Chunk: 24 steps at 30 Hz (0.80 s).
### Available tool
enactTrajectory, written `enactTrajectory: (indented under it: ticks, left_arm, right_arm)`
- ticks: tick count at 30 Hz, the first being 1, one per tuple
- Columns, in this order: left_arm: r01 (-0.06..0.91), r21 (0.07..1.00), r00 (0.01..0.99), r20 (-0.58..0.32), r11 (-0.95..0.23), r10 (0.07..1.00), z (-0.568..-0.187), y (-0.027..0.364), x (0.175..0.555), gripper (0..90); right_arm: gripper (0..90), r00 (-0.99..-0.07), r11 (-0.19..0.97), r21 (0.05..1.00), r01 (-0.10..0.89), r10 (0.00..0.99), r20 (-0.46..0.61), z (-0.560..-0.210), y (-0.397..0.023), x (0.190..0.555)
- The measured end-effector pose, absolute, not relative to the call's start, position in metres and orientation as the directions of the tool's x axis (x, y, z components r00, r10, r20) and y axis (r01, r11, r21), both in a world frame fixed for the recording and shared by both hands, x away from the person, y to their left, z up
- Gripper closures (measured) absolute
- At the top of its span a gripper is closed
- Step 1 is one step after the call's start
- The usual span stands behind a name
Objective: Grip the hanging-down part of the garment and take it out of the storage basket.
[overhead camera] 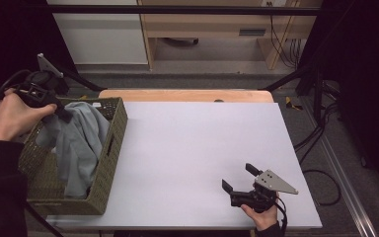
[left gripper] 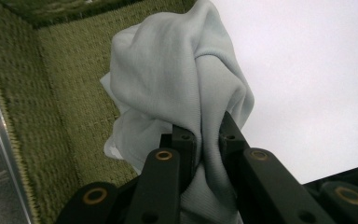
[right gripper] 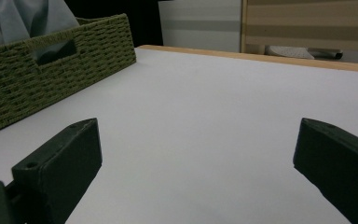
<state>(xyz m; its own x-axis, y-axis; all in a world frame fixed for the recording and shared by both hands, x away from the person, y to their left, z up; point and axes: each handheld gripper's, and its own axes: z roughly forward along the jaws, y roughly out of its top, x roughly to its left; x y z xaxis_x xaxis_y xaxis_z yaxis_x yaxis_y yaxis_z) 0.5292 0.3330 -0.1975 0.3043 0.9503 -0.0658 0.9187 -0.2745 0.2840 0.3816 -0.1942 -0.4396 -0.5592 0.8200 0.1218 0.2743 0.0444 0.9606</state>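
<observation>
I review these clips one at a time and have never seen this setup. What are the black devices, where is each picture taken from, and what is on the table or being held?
A person holds a hand-operated two-jaw gripper in each hand. The high view looks down on the white table; the other two pictures come from cameras riding on each gripper. The left gripper is shut on a pale blue-grey cloth, which hangs into a green woven basket at the table's left edge. The right gripper rests near the table's front edge, jaws wide apart with nothing between them.

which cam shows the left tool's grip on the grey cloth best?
Left gripper view: the left tool pinches a fold of the grey cloth up close. High view shows it hanging over the basket; right gripper view catches a corner.
</observation>
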Motion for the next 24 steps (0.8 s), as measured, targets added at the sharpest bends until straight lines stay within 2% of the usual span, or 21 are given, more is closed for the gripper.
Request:
enactTrajectory:
  ticks: [15,21,24]
  left_arm:
    - [0.902,0.335,0.303,-0.042,-0.273,0.952,-0.155,0.335,0.521,80.9]
    - [0.899,0.339,0.305,-0.032,-0.277,0.952,-0.149,0.332,0.521,80.9]
    - [0.897,0.34,0.309,-0.03,-0.281,0.95,-0.147,0.331,0.521,80.9]
  right_arm:
    - [1.4,-0.633,0.059,0.968,0.244,0.766,0.113,-0.422,-0.162,0.395]
    - [1.4,-0.671,0.062,0.971,0.232,0.733,0.113,-0.409,-0.136,0.405]
    - [1.6,-0.709,0.068,0.973,0.219,0.697,0.111,-0.4,-0.109,0.413]
